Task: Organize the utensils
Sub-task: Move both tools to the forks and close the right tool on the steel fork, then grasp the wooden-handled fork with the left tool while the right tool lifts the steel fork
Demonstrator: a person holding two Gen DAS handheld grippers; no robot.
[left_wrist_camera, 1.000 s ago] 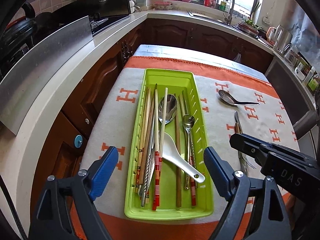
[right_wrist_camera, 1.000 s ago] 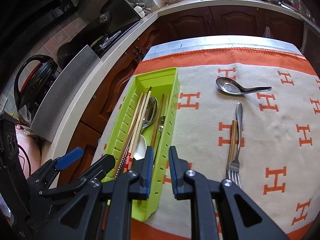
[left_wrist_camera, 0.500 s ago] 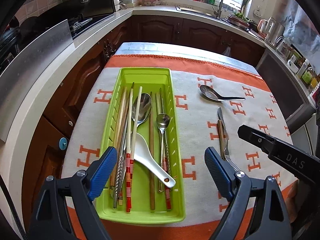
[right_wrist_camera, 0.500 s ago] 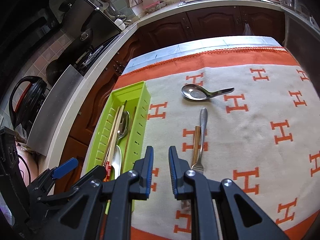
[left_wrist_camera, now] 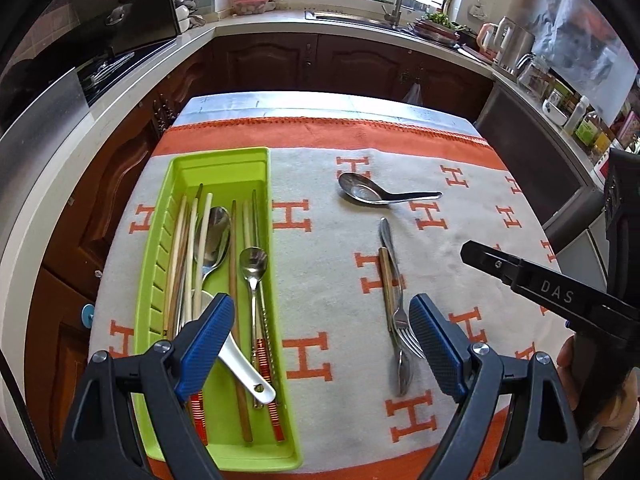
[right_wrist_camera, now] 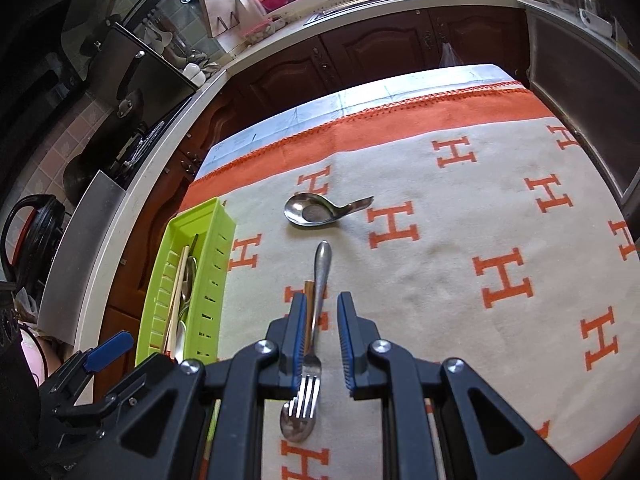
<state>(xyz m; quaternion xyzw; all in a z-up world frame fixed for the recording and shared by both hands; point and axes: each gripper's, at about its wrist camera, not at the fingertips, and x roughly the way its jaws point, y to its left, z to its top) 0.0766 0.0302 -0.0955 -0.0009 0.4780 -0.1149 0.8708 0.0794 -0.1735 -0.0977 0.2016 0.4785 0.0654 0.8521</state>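
Kitchen counters ring the table; its cloth point(right_wrist_camera: 460, 208) carries the green tray point(left_wrist_camera: 280, 380) on the left, already loaded with chopsticks and spoons. What I care about is the fork point(right_wrist_camera: 316, 308), lying on the cloth right of the tray beside a wooden-handled piece. Its long axis runs straight away from my right gripper point(right_wrist_camera: 322, 340), tines toward me, handle far. That gripper hangs over it, jaws narrowly parted and straddling the shaft, gripping nothing. My left gripper point(left_wrist_camera: 320, 348) is wide apart and empty, between tray and fork. A loose spoon point(left_wrist_camera: 372, 194) lies beyond.
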